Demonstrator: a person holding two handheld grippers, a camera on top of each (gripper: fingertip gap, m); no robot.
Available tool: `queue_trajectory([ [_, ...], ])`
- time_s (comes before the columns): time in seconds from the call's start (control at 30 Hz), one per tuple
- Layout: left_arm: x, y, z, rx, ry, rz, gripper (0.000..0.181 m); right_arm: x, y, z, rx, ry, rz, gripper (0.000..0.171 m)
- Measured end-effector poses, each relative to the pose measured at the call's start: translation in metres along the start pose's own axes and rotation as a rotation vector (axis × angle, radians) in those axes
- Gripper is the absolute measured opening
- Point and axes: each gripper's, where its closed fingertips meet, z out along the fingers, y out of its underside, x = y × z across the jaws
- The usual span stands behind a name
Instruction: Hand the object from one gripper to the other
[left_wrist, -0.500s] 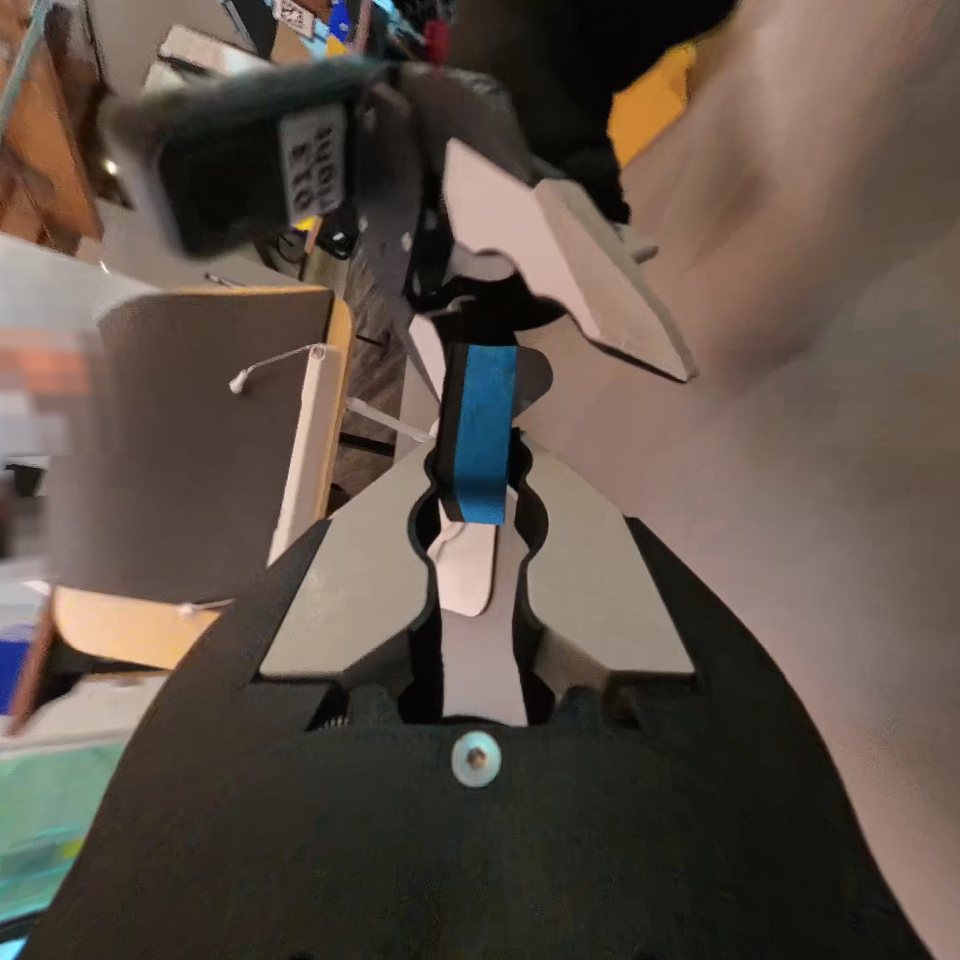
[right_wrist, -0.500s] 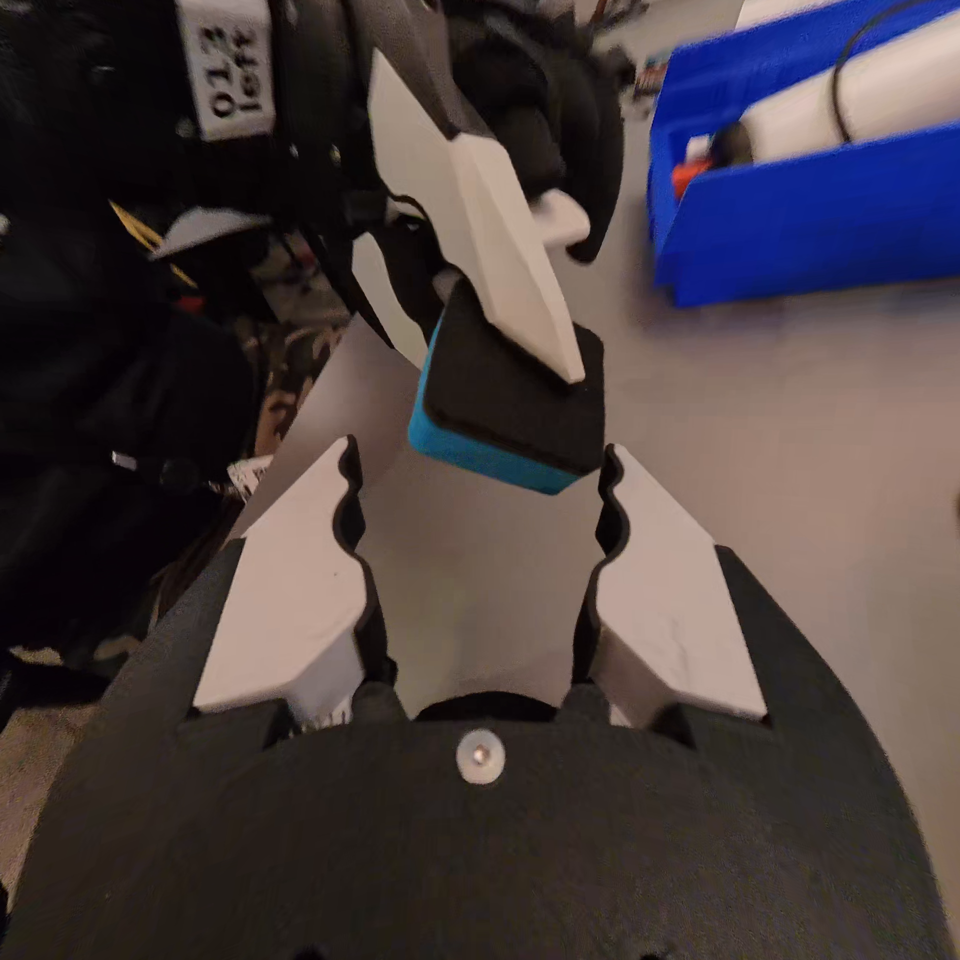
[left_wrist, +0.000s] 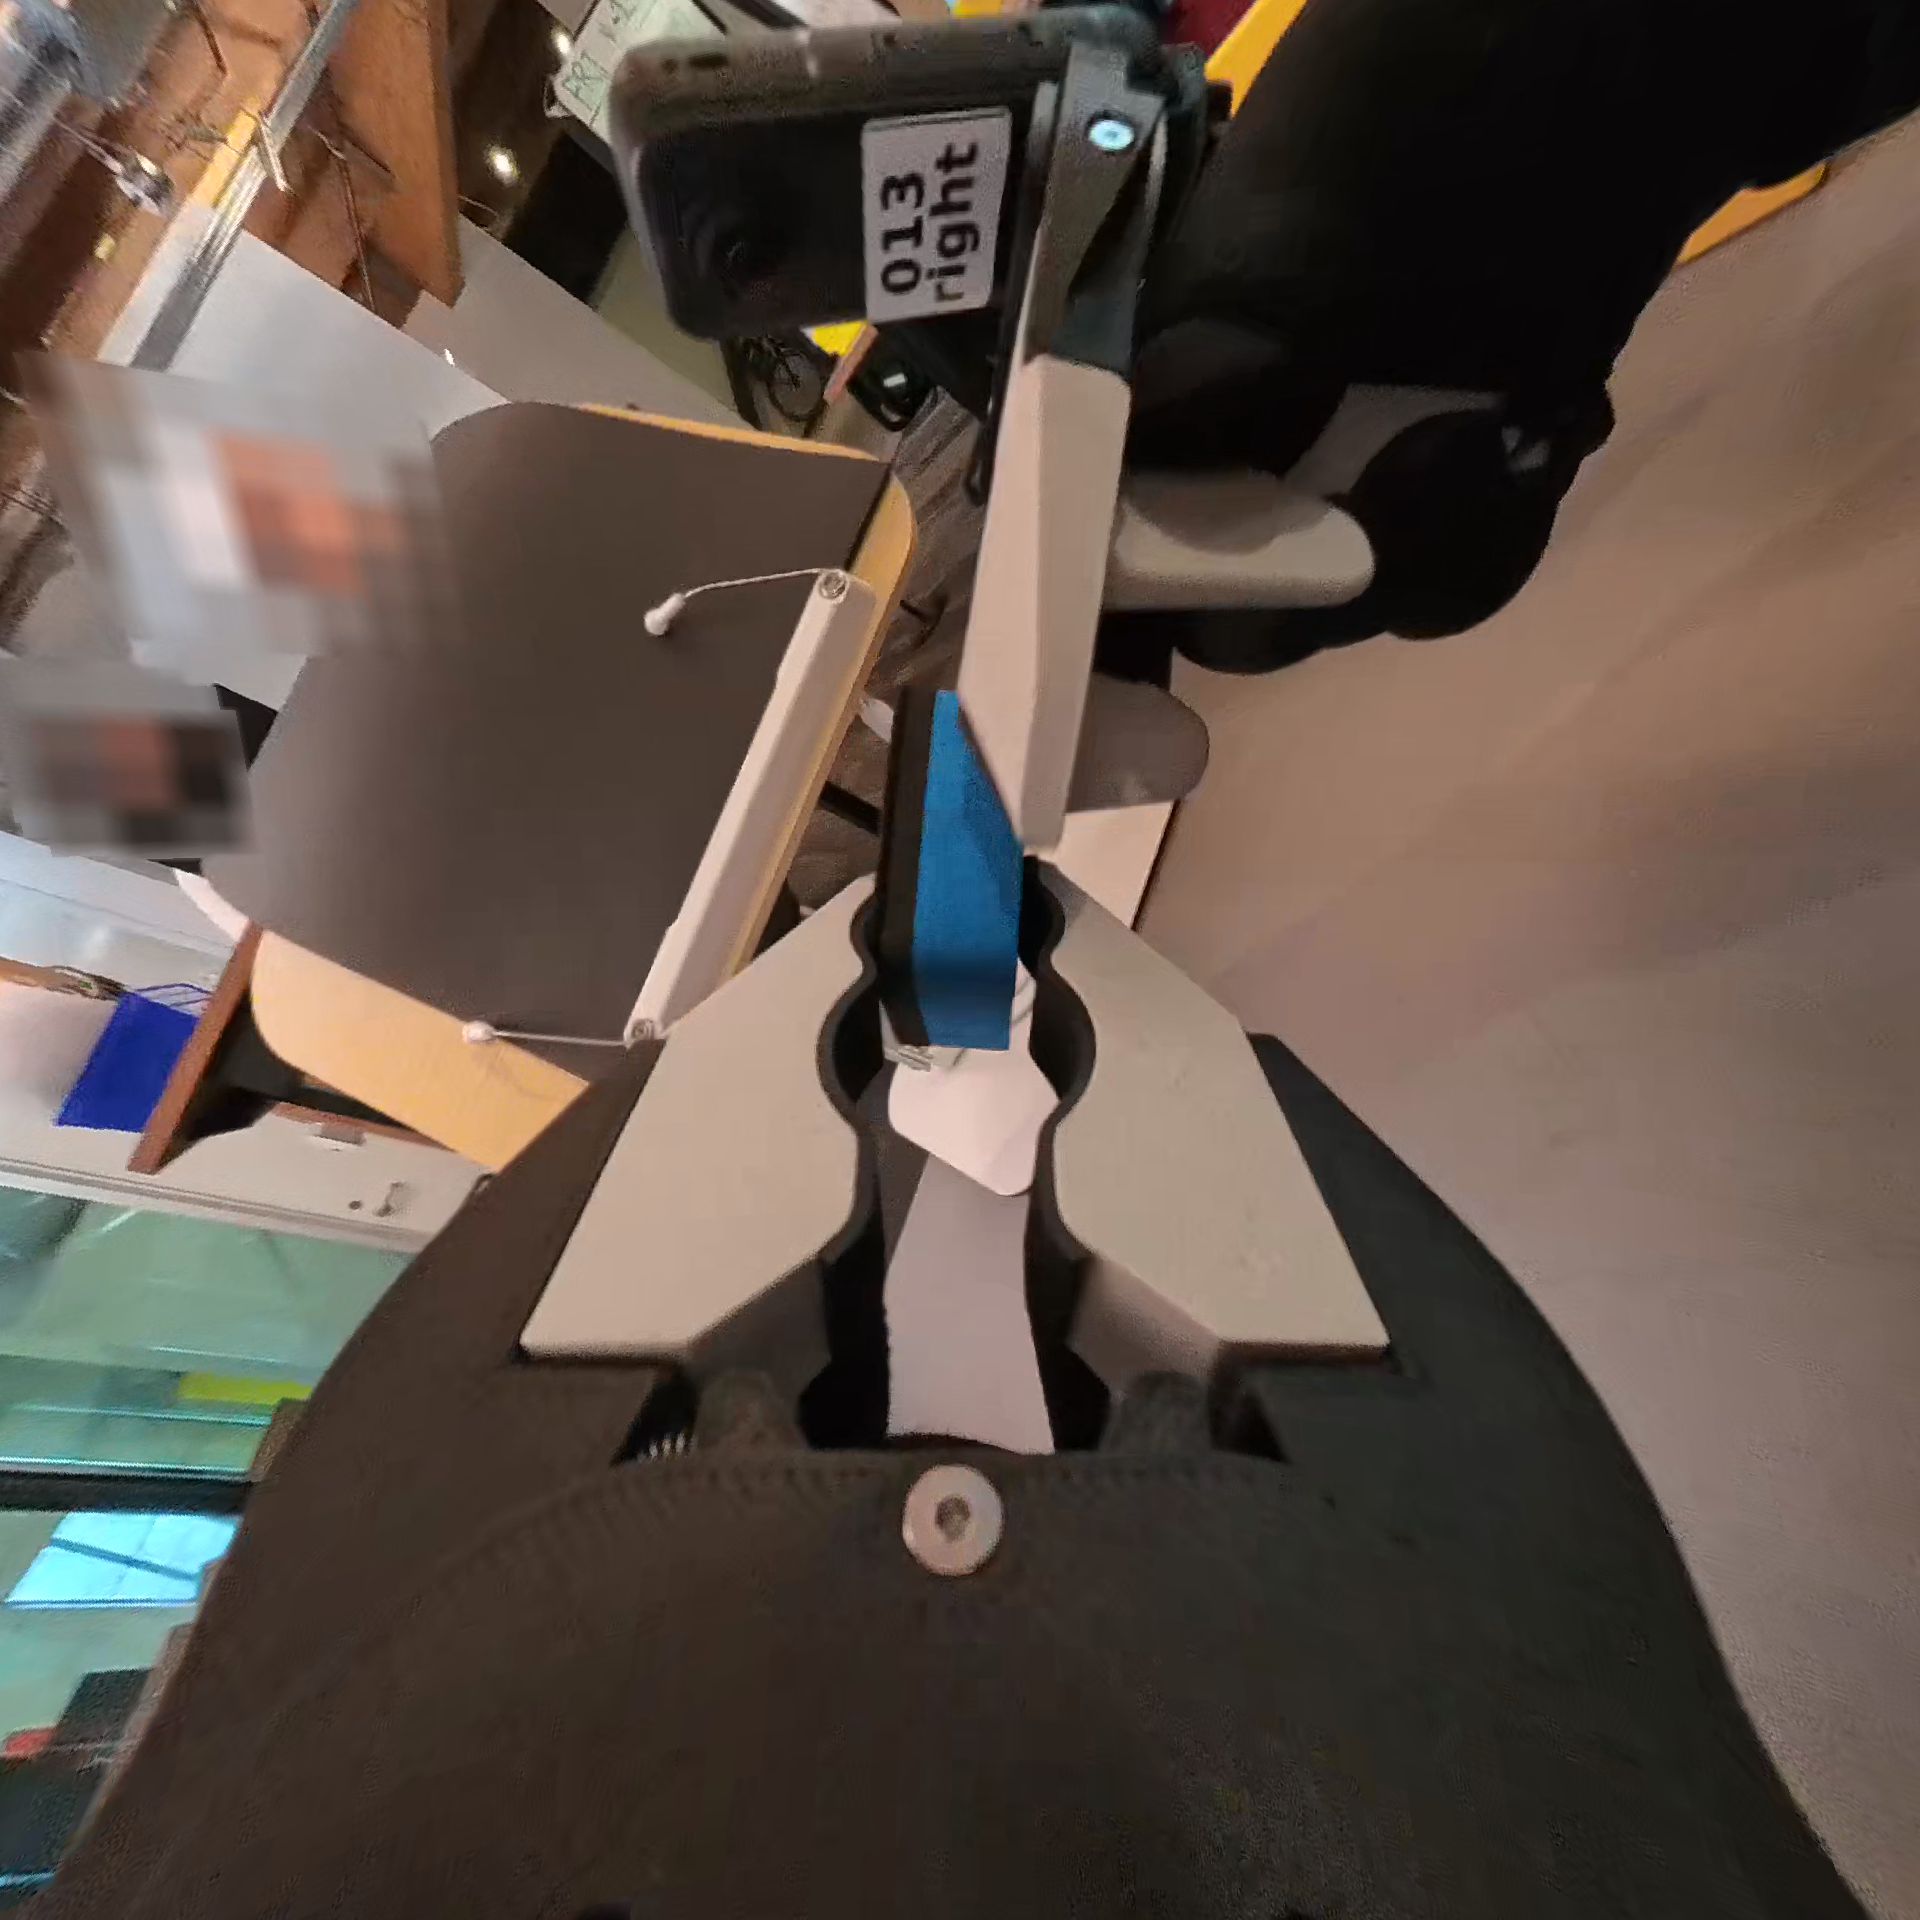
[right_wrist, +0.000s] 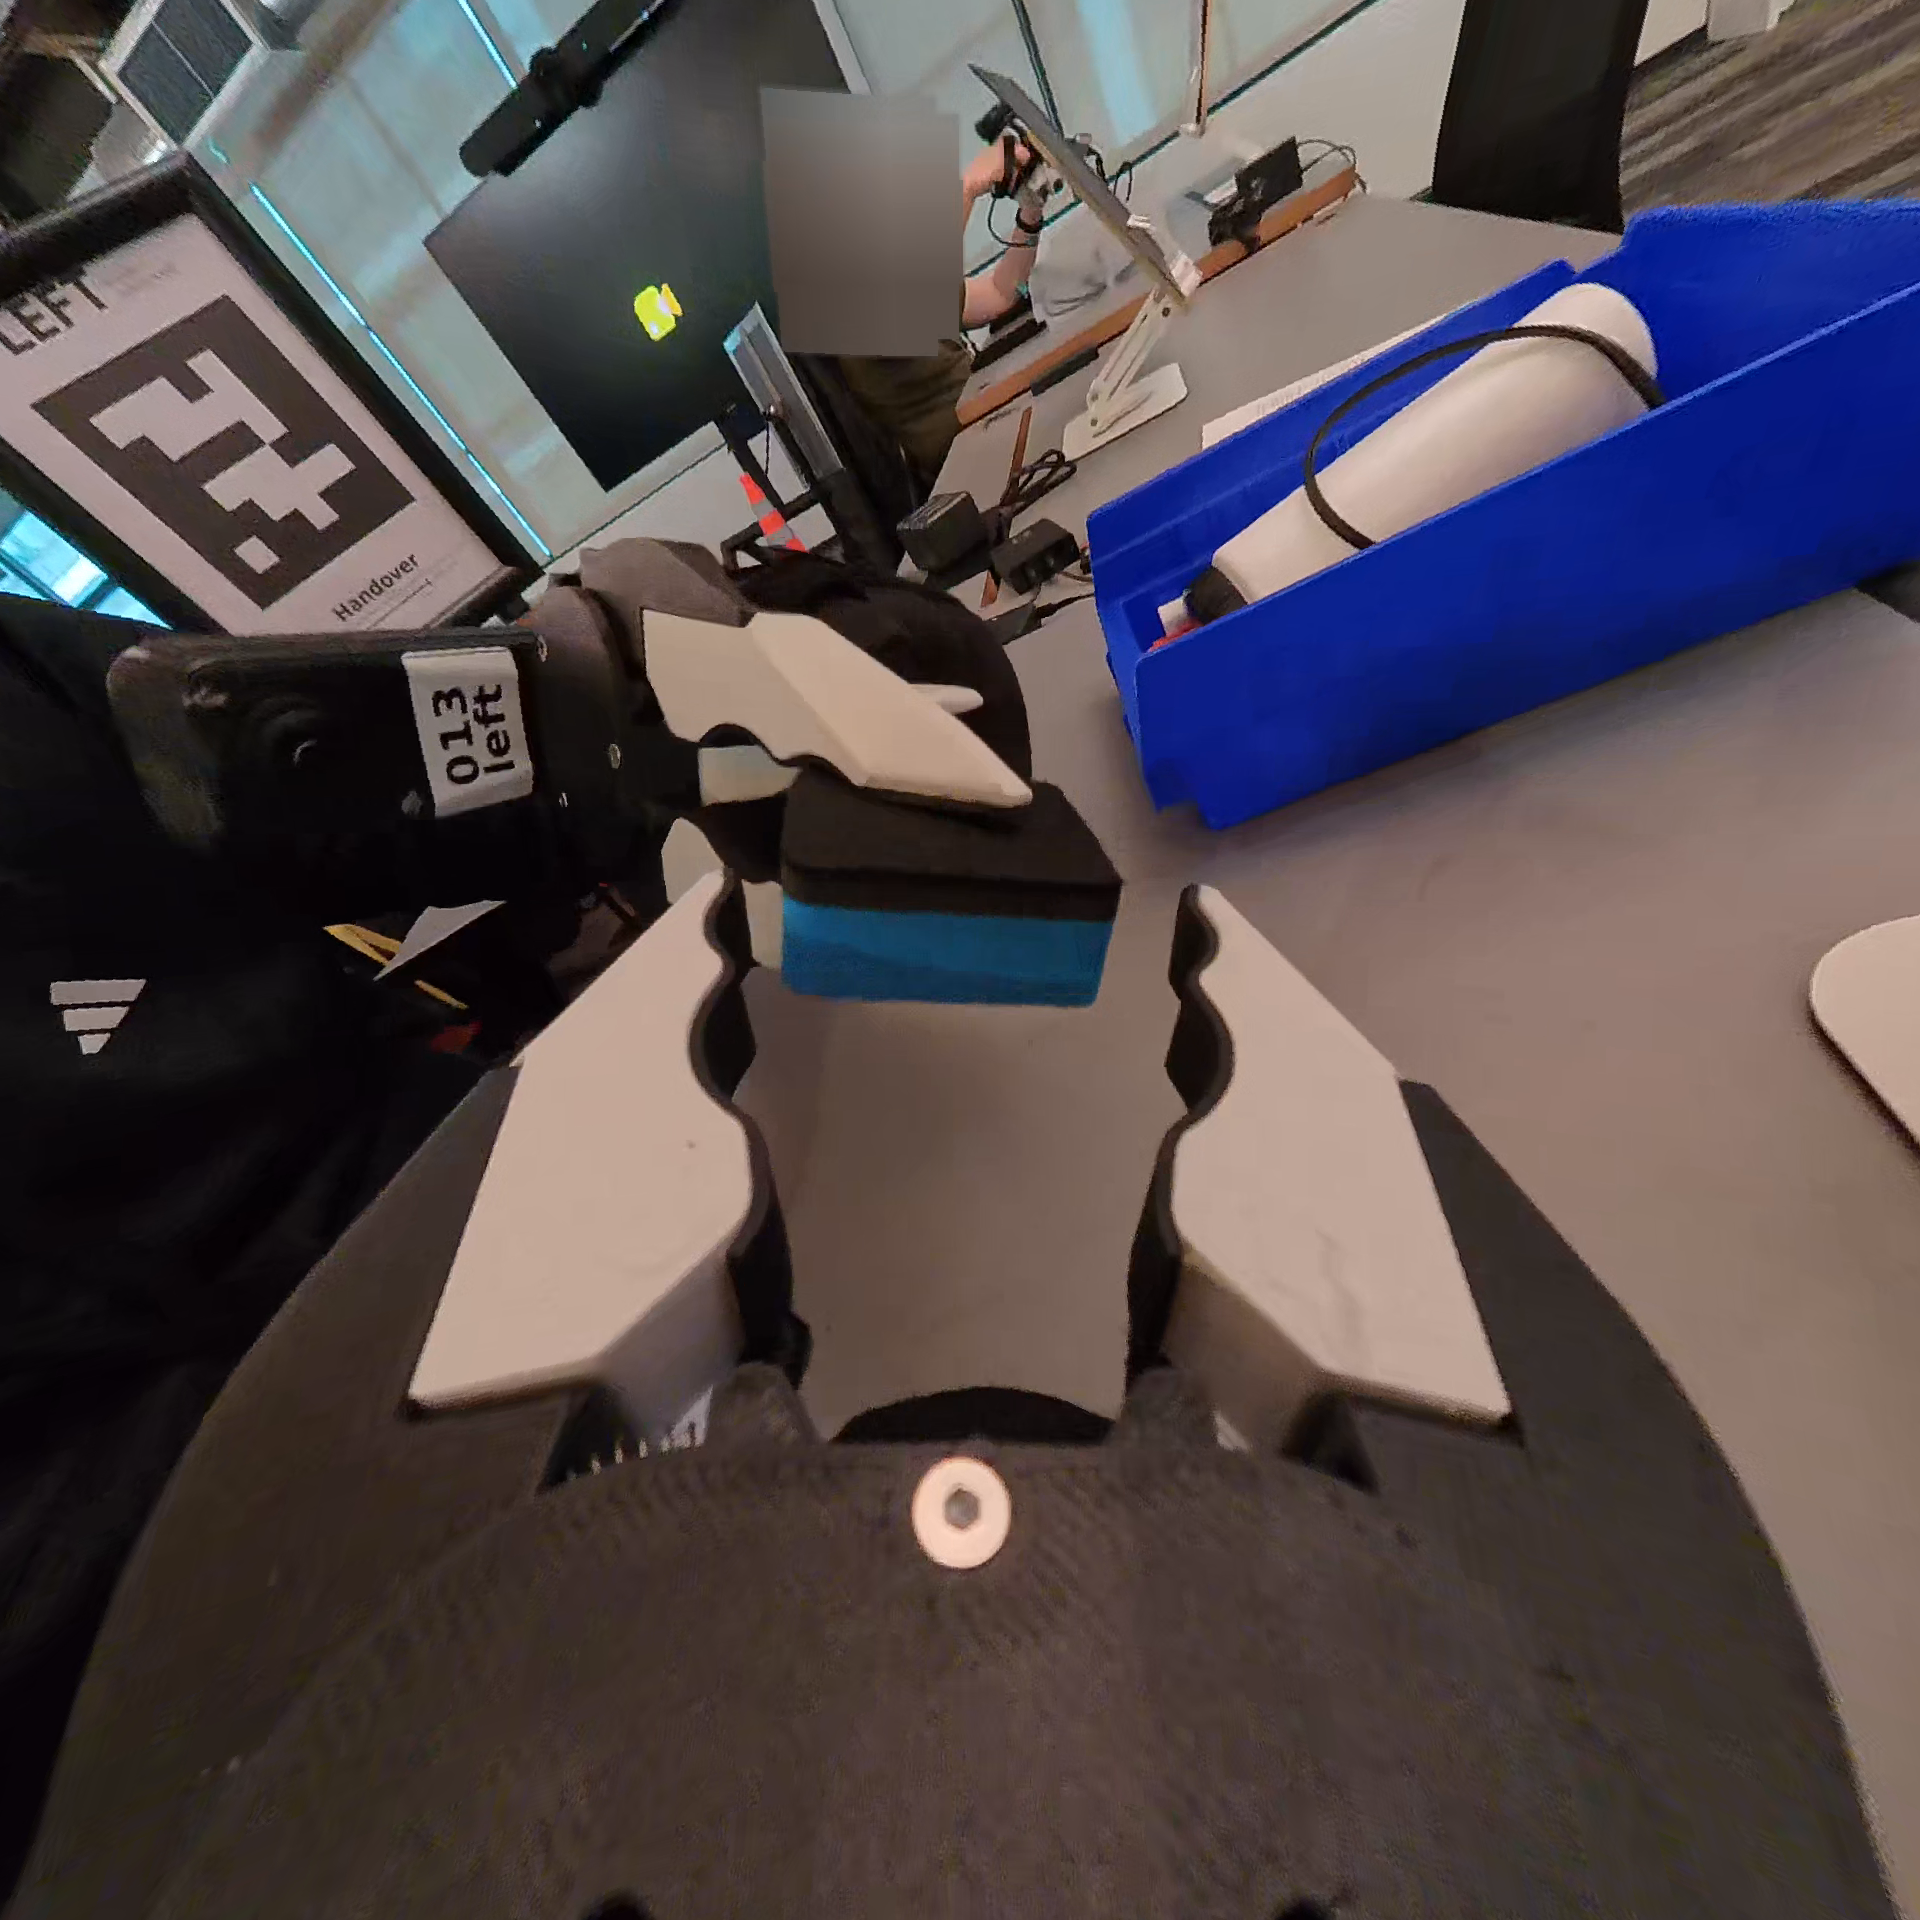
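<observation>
A: Far left, what do you see?

B: In the right wrist view a placard (right_wrist: 223, 447) with a black-and-white marker stands at the back left. Just right of it is the left gripper (right_wrist: 894, 831), its jaws clamped on the sponge (right_wrist: 940, 914), a block with a black layer over a blue one. One white finger lies flat on the black top.

A: So the sponge is off the bench?

B: Yes, held in the air above the grey bench (right_wrist: 1507, 987), near its left edge. In the left wrist view the same sponge (left_wrist: 961, 914) sits edge-on between the narrow jaws of the left gripper (left_wrist: 956, 935).

A: And the other one?

B: The right gripper (right_wrist: 956, 945) has its jaws spread wide, with the sponge at the mouth between the two tips, touching neither as far as I can tell. From the left wrist view one of its fingers (left_wrist: 1039, 623) hangs close beside the blue face.

A: Farther right?

B: A blue bin (right_wrist: 1558, 623) on the bench, holding a white cylinder (right_wrist: 1455, 436) with a black cable round it.
</observation>
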Motion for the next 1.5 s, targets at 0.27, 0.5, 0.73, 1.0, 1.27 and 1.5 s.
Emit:
queue_trajectory([
  [0.27, 0.001, 0.000, 0.002, -0.002, -0.023, 0.046, 0.021, -0.002, -0.003, 0.006, 0.026, -0.010, -0.040, 0.058],
  [0.5, -0.001, -0.002, -0.004, 0.079, 0.028, -0.069, 0.051, 0.011, -0.016, -0.004, 0.060, 0.135, -0.190, 0.058],
  [0.73, -0.008, 0.016, -0.019, 0.096, 0.199, -0.593, 0.070, 0.046, -0.025, -0.024, -0.102, 0.605, -0.667, 0.058],
  [1.0, -0.027, 0.011, -0.014, 0.131, 0.414, -1.199, 0.092, 0.048, -0.040, -0.023, -0.344, 1.058, -1.370, 0.058],
  [1.27, -0.009, 0.009, 0.003, 0.050, 0.389, -1.068, 0.090, 0.046, -0.032, -0.003, -0.429, 1.115, -1.481, 0.058],
  [1.5, -0.010, 0.013, 0.011, 0.048, 0.298, -0.974, 0.061, 0.042, -0.033, 0.002, -0.425, 1.135, -1.490, 0.058],
])
